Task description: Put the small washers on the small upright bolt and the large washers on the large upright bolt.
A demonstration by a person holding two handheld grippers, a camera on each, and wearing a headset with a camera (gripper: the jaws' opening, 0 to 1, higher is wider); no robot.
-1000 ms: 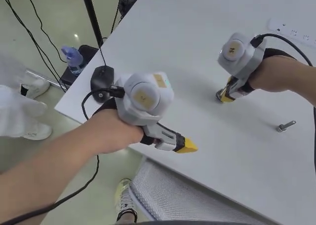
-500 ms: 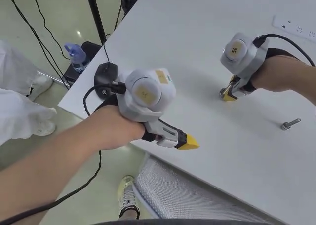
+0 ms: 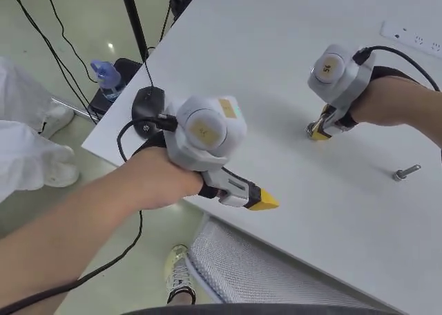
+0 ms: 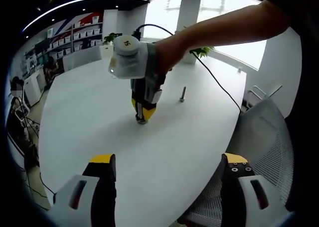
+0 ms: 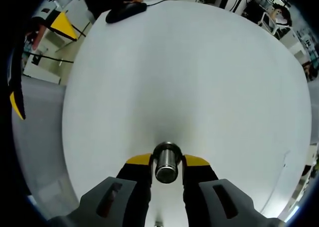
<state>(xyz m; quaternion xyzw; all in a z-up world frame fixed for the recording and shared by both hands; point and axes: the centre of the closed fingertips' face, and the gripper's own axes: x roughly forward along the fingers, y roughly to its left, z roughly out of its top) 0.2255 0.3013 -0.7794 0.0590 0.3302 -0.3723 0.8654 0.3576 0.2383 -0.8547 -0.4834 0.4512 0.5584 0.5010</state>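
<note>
My right gripper [image 3: 318, 132] points down at the white table [image 3: 255, 45] and is shut on the large bolt [image 5: 167, 162], which shows end-on between its yellow-tipped jaws [image 5: 167, 161]. The left gripper view shows this bolt [image 4: 141, 120] touching the table under that gripper [image 4: 142, 112]. A small bolt [image 3: 406, 171] lies farther right on the table, and it appears again as the small bolt [image 4: 183, 93] beyond the right gripper. My left gripper [image 3: 262, 203] hovers over the table's near edge, open, jaws wide apart [image 4: 168, 160] with nothing between them.
A black round device [image 3: 146, 109] with a cable sits at the table's left corner. A white power strip [image 3: 414, 42] lies at the far right. A mesh chair [image 3: 242, 270] stands below the near edge. On the floor, a bottle [image 3: 103, 79] and a person in white [image 3: 27, 156].
The head camera has shifted a little. Both grippers hold their places, the right one still shut on the large bolt.
</note>
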